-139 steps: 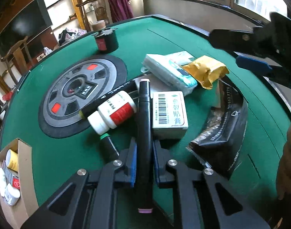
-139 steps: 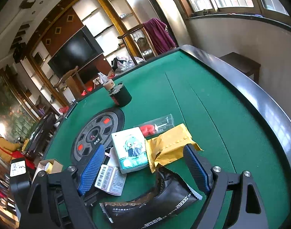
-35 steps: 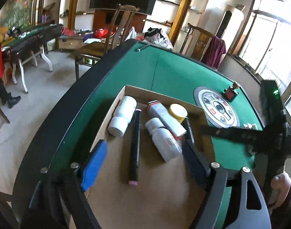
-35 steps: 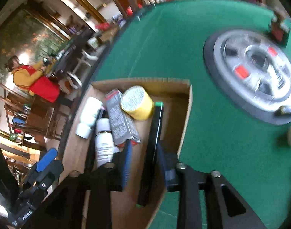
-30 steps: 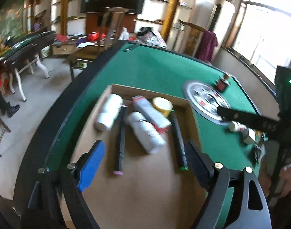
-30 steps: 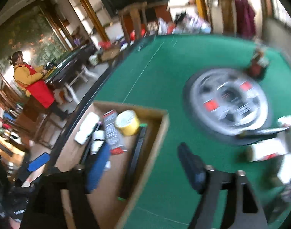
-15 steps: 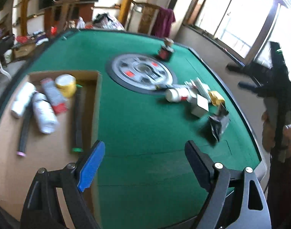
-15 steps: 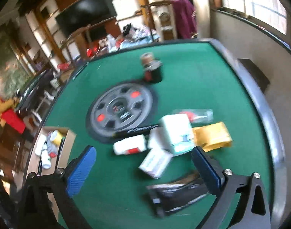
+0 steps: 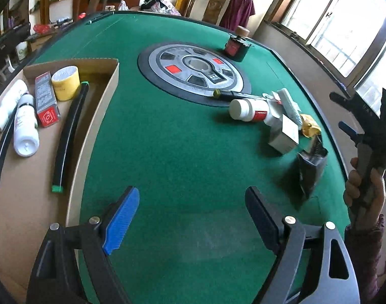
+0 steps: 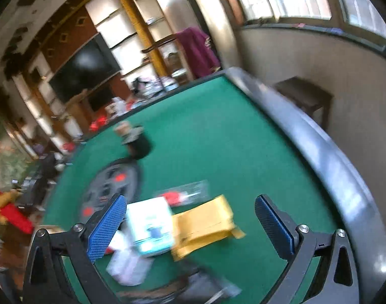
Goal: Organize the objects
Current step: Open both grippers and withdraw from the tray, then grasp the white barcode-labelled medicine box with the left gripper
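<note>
Loose objects (image 10: 152,225) lie under the gaping right tongs (image 10: 190,225) (blurred view).

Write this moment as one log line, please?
left gripper: open, empty | right gripper: open, empty, above yellow packet | cardboard box: two markers, bottles inside | white bottle: on table

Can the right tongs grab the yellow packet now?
Probably yes. The right tongs are wide open and empty, with the yellow packet lying flat between and beyond their tips, top uncovered, though the tissue pack crowds one side.
</note>
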`<act>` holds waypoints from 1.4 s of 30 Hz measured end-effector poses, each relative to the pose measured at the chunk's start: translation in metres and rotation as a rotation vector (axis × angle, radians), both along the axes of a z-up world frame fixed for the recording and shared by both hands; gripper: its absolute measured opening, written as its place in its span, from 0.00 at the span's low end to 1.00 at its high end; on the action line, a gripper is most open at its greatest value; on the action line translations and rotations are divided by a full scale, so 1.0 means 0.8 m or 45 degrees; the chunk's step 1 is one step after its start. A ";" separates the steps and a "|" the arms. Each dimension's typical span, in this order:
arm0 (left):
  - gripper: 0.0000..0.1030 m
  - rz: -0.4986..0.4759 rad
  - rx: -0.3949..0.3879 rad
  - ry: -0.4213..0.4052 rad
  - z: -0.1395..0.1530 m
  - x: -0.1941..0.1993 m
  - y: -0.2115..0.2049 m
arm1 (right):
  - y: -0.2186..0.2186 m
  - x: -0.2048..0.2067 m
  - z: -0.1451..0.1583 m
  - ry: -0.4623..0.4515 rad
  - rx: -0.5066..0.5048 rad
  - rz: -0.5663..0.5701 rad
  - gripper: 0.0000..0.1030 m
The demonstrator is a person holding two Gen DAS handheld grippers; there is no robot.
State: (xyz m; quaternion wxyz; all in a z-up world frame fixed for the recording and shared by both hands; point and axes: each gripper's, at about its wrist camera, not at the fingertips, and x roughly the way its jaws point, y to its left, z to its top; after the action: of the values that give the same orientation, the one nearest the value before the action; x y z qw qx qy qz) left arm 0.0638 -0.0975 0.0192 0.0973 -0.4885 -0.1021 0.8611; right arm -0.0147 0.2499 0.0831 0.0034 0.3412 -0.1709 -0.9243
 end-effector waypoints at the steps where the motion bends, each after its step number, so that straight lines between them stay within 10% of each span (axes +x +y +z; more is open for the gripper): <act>1: 0.82 0.003 -0.002 -0.010 -0.003 -0.003 0.002 | 0.002 0.003 -0.005 0.007 0.021 -0.017 1.00; 20: 1.00 -0.051 -0.338 0.026 -0.031 -0.021 0.065 | 0.003 -0.001 -0.028 -0.028 0.006 0.029 1.00; 37: 1.00 -0.046 -0.330 0.032 -0.031 -0.022 0.063 | -0.040 -0.040 -0.092 -0.282 -0.611 0.557 1.00; 42: 1.00 -0.121 -0.165 0.071 -0.014 -0.020 0.071 | -0.062 -0.038 -0.087 -0.258 -0.695 0.709 1.00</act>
State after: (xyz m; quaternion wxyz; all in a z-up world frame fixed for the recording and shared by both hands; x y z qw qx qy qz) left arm 0.0481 -0.0407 0.0081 0.1090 -0.4739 -0.0202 0.8736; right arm -0.0448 0.2007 0.0133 0.3272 0.4504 -0.3106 -0.7704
